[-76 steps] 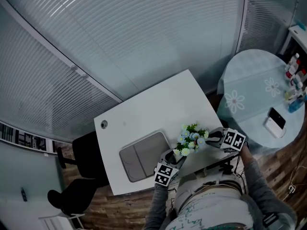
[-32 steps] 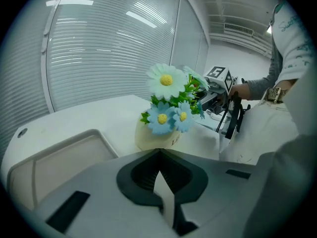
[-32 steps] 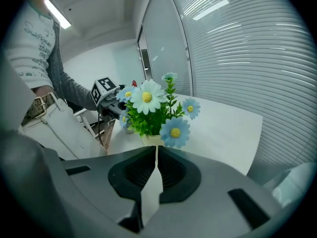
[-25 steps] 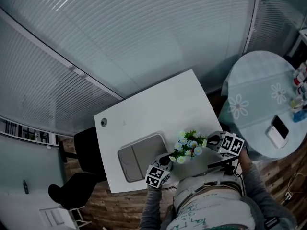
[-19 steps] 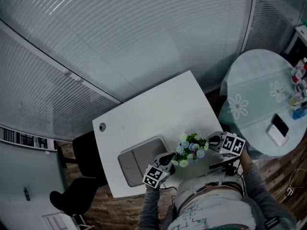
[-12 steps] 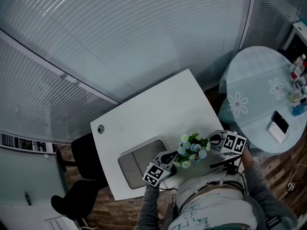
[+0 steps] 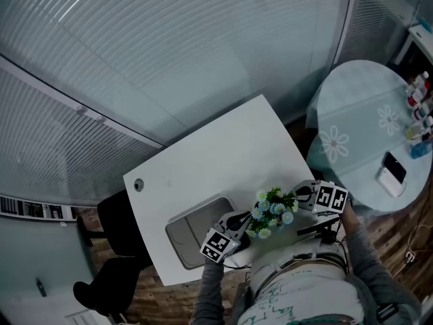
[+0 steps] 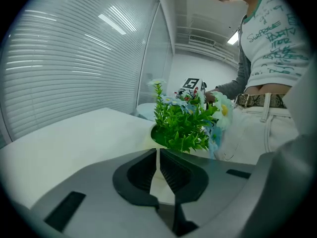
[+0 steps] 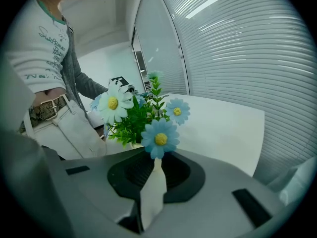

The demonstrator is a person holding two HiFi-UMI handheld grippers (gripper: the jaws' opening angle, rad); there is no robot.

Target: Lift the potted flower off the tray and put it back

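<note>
The potted flower (image 7: 272,210), green leaves with blue and white daisies, hangs between my two grippers, just right of the grey tray (image 7: 193,229) on the white table (image 7: 210,154). My left gripper (image 7: 245,222) is shut on the pot's pale rim (image 8: 157,175) from the tray side. From the opposite side my right gripper (image 7: 298,196) is shut on the rim (image 9: 153,185). The blooms (image 8: 183,125) rise just beyond the left gripper (image 8: 158,155), and a blue daisy (image 9: 161,138) fronts the right gripper (image 9: 154,163). In the head view the foliage hides the pot.
A round table (image 7: 362,124) with a flowered cloth stands to the right, carrying bottles (image 7: 419,97) and a white phone (image 7: 391,173). A black chair (image 7: 111,279) sits at the white table's left. Window blinds run behind it. The person's body is close to the near edge.
The left gripper has shifted and rolled a little while still holding the rim. The right gripper and the flower stay where they were beside the tray.
</note>
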